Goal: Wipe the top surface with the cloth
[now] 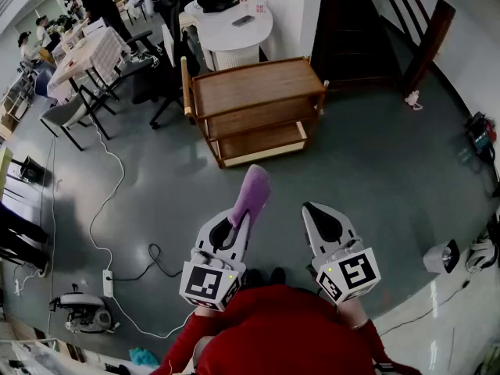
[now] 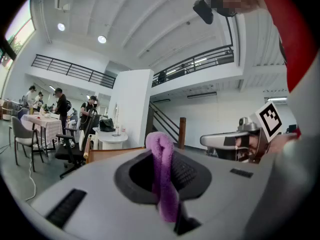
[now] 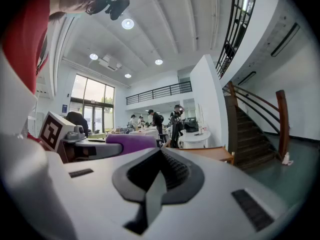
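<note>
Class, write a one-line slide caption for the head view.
Left gripper shut on a purple cloth, right gripper shut and empty, both some way from the wooden cart.

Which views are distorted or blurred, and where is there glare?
Head view: evenly lit, bent at the edges, cart sharp, pale sheen on the floor at lower right. Left gripper view: heavy fisheye, black corners, the cloth near the lens soft. Right gripper view: same fisheye, bright ceiling lamps, curved railing.

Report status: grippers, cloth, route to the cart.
Left gripper shut on purple cloth, right gripper shut, empty. Wooden cart ahead, cloth not on it yet. White cable on the floor left of the route.
</note>
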